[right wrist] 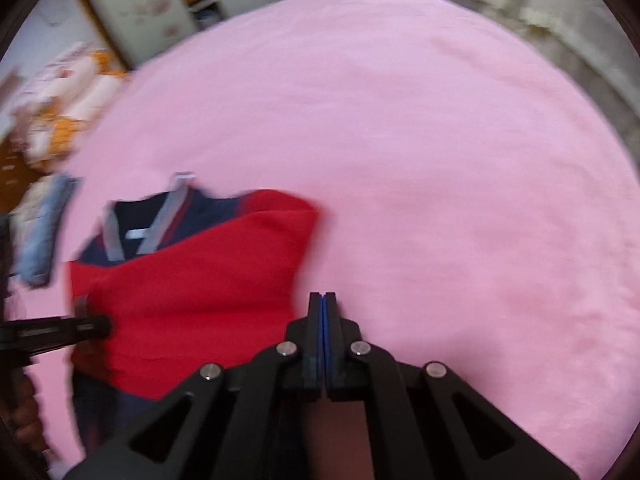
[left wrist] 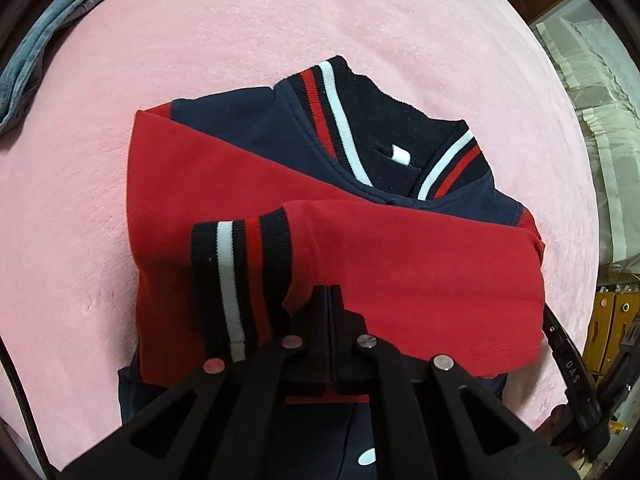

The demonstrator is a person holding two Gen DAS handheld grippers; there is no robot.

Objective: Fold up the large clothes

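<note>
**Sleeves crossed, jacket awaits its next fold**

A navy jacket [left wrist: 256, 120] with red sleeves lies on a pink blanket [left wrist: 320, 12], collar [left wrist: 344, 120] pointing away from the camera. Both sleeves are folded in across the chest, the upper sleeve [left wrist: 400, 264] lying crosswise with its striped cuff [left wrist: 236, 284] near the middle. The left gripper [left wrist: 329, 292] points steeply down over that sleeve with its jaws closed flat together; its tips sit at the cloth, and no fabric can be seen pinched between them. Whether they press the sleeve or merely hover against it cannot be told from this angle.

The right wrist view is blurred, but the right gripper [right wrist: 322, 298] is plain enough: jaws fully closed, nothing between them, poised just off the jacket's red edge over bare blanket. A folded pile of denim [left wrist: 48, 40] lies well apart at the far corner of the blanket.

By the look of it, the sleeve stage is complete and the lengthwise fold has not yet begun, with the hem end still lying out toward the cameras. The next move probably calls for both sets of jaws to open, take the hem or the shoulders at matching corners, and carry one end over the other evenly, so the crossed sleeves stay tucked inside and do not slide out.
</note>
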